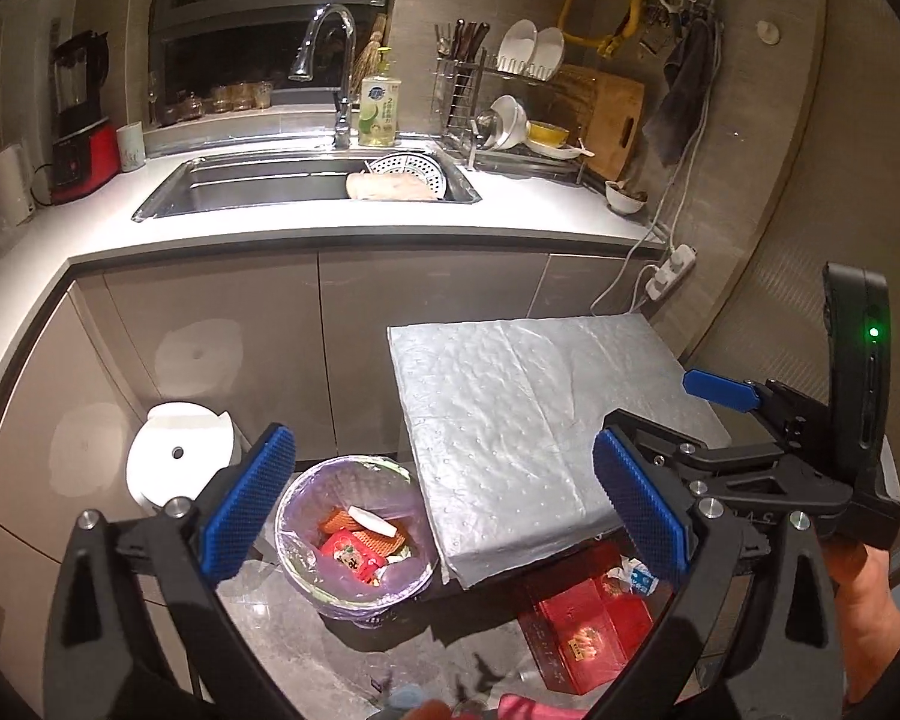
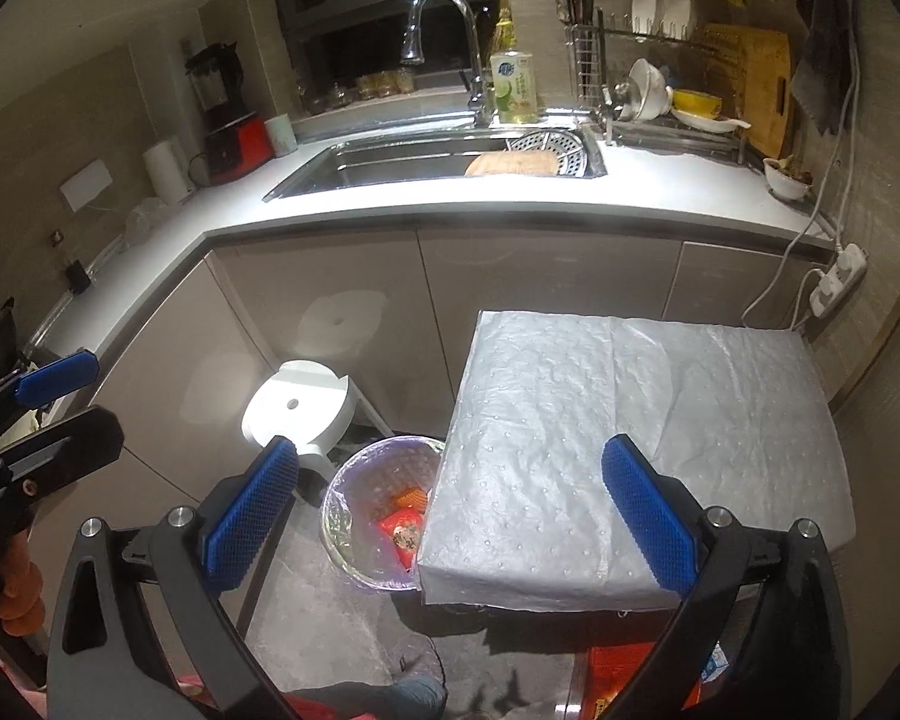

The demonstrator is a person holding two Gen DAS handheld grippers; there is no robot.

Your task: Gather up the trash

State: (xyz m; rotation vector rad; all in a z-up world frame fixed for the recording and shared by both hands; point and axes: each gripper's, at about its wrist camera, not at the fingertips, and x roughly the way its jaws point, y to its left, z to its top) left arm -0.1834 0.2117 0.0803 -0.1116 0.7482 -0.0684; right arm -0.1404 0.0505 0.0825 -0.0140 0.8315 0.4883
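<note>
A round trash bin (image 1: 354, 540) with a clear liner stands on the floor by a small table. It holds a red wrapper (image 1: 354, 558), orange wrappers and a white piece. It also shows in the right wrist view (image 2: 378, 516), partly hidden by the table. My left gripper (image 1: 444, 510) is open and empty, held above the bin. My right gripper (image 2: 450, 516) is open and empty, over the front left edge of the table covered with a grey pad (image 2: 630, 450). The right gripper also shows at the right of the left wrist view (image 1: 720, 414).
A white stool (image 1: 180, 456) stands left of the bin. A red box (image 1: 582, 618) and a crumpled white-blue wrapper (image 1: 636, 576) lie on the floor under the table. Behind are grey cabinets, a white counter with a sink (image 1: 306, 186), a dish rack (image 1: 522, 114) and a power strip (image 1: 672, 273).
</note>
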